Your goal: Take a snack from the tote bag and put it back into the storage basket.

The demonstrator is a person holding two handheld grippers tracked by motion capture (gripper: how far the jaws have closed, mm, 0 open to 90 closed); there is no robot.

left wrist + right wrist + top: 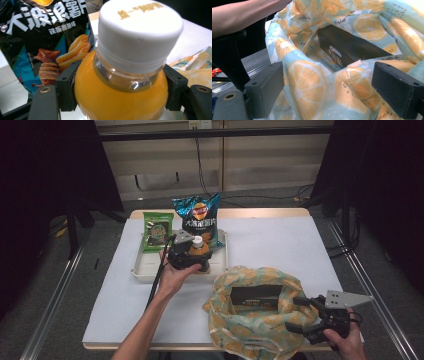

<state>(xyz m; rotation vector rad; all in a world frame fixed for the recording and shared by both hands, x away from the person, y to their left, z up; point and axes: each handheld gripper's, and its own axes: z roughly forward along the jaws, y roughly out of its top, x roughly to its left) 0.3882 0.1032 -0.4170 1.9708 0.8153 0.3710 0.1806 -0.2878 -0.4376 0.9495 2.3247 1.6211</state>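
The bottle (120, 87) of orange drink was seen standing upright in the tray (145, 267), its long axis vertical and its white cap (140, 32) uppermost. It was straddled at the shoulder by the left gripper (189, 256), one jaw on each side, just below the neck. The jaws appeared to be touching the bottle's sides, though whether they were already pressing firmly could not be told for certain. The chip bag (199, 217) was seen just beyond the gripper, and the green packet (158, 230) off to its far side.

The cloth bag (255, 312), printed with orange slices, lay on the counter (280, 245) beside the tray, its mouth open and a black box (347, 50) already inside. Its near rim was bracketed by the right gripper (305, 317), whose jaws were spread with fabric between them, apparently not yet pinched.

The bottle was judged to lie nearer the left hand; the bag's mouth lay toward the right of that gripper, so a lift and a sideways carry was expected.
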